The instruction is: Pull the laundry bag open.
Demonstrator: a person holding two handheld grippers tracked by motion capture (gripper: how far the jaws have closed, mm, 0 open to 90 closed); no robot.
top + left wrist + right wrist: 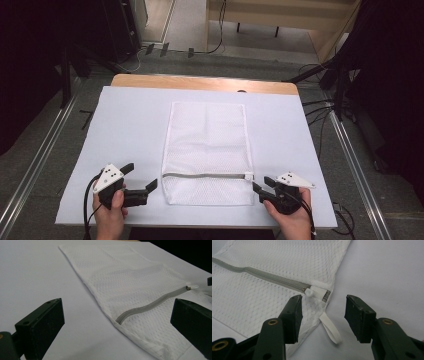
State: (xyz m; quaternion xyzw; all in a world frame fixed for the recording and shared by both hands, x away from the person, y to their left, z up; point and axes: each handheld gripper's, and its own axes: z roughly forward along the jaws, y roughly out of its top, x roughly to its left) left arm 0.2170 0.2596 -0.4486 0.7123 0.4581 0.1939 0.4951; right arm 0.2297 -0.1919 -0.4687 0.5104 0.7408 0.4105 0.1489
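A white mesh laundry bag [207, 145] lies flat in the middle of the table, with a grey zipper [202, 175] across its near end. The zipper pull [310, 292] sits at the bag's right edge, and a white loop strap [331, 328] hangs out beside it. My right gripper [263, 185] stands open just right of that corner; in the right gripper view [323, 315] the strap lies between its jaws. My left gripper [141, 176] is open near the bag's left edge, and the left gripper view [117, 320] shows the zipper's [147, 306] left end ahead of its jaws.
The table is covered with a pale sheet [125, 130], with a wooden edge [200, 82] at the far side. Metal floor rails [350, 165] run on both sides. Cables and dark equipment [345, 75] stand beyond the table.
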